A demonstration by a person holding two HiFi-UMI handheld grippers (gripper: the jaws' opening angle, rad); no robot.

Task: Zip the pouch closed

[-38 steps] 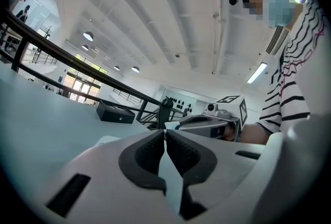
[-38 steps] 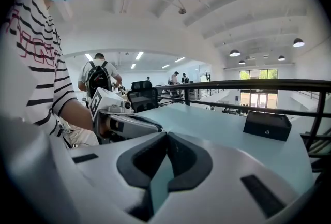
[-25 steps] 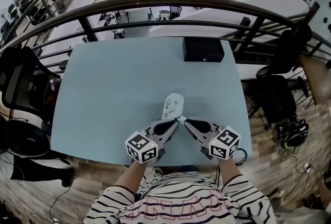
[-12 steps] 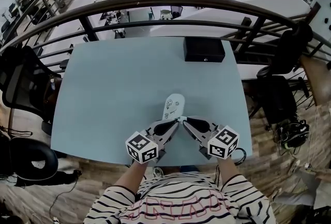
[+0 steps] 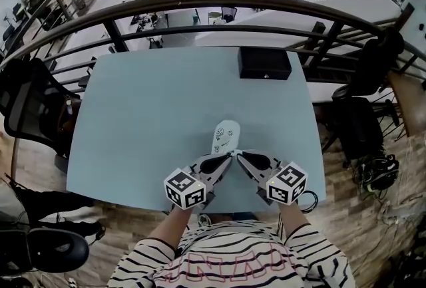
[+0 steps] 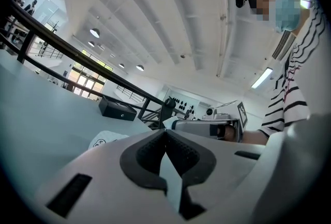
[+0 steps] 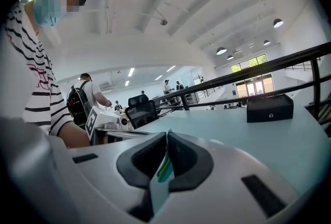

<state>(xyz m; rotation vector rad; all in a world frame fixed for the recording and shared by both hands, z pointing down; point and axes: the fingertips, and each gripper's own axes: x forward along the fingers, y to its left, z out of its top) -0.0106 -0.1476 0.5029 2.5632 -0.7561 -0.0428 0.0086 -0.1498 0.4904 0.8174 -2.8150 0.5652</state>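
Near table [image 5: 146, 114] edge: white pouch [image 5: 224, 135].
Left hand-held gripper [image 5: 228, 156]: closed, apparently empty; anchor the pouch end.
Right hand-held gripper [image 5: 239, 155]: clamped on green tab [image 7: 164, 167]; pull steadily along.

Both hand-held grippers [image 5: 225, 158] [image 5: 241, 156] closed, tips adjacent

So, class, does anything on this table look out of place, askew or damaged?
Nothing stands out. The pouch lies flat on the table, the left tool and right tool meeting at its near end; the box sits square at the far edge.
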